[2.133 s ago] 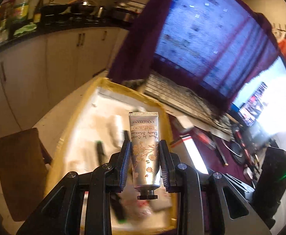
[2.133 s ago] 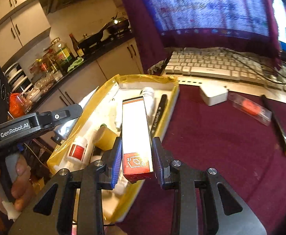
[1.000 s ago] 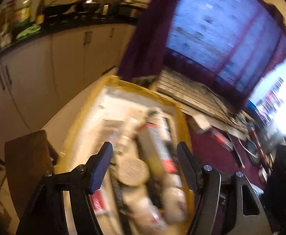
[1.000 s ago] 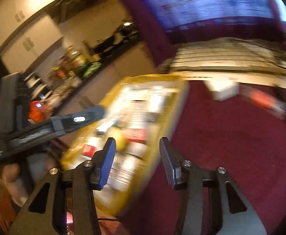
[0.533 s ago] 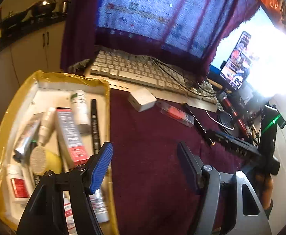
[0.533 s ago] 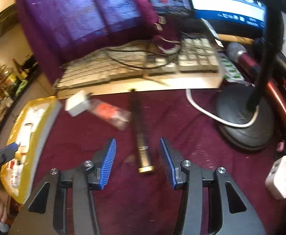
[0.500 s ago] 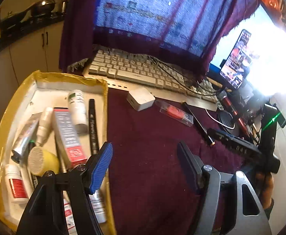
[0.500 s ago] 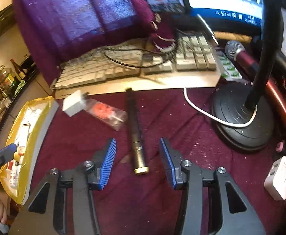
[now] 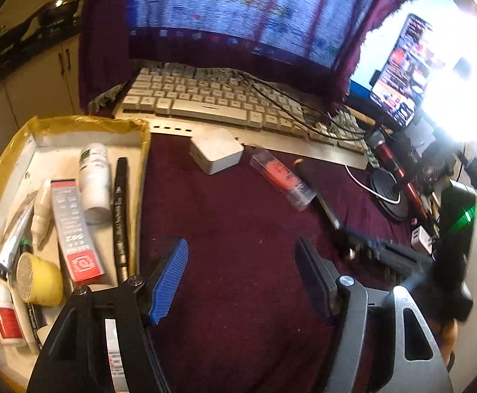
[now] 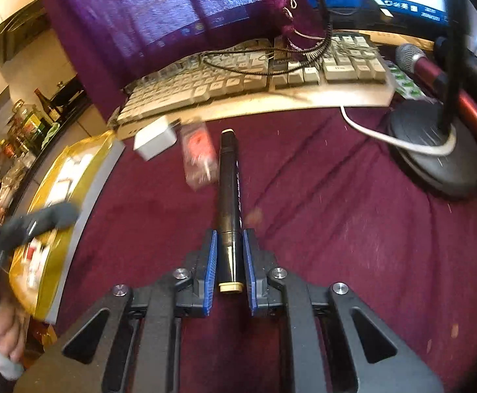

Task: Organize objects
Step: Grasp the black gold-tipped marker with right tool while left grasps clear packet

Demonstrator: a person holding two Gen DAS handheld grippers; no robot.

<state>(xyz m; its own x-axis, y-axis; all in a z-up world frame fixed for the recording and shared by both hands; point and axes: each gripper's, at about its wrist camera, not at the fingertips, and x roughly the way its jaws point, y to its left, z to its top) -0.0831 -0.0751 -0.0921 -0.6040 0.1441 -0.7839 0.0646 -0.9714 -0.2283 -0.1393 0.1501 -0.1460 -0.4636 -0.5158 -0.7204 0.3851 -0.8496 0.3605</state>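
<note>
Gripping the black marker (image 10: 229,196) with your right tool (image 10: 228,262), your left tool (image 9: 241,281) hangs wide beside the yellow tray (image 9: 84,122)

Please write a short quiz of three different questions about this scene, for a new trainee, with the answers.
1. True or false: the right gripper is shut on the black pen.
2. The left gripper is: A) shut on a tube, B) open and holding nothing, C) shut on the charger.
3. Fill in: the red and grey box lies in the yellow ____.

Key
1. True; the pads press the pen near its gold end.
2. B; its fingers stand apart above the maroon cloth.
3. Tray, beside the white bottle.
</note>
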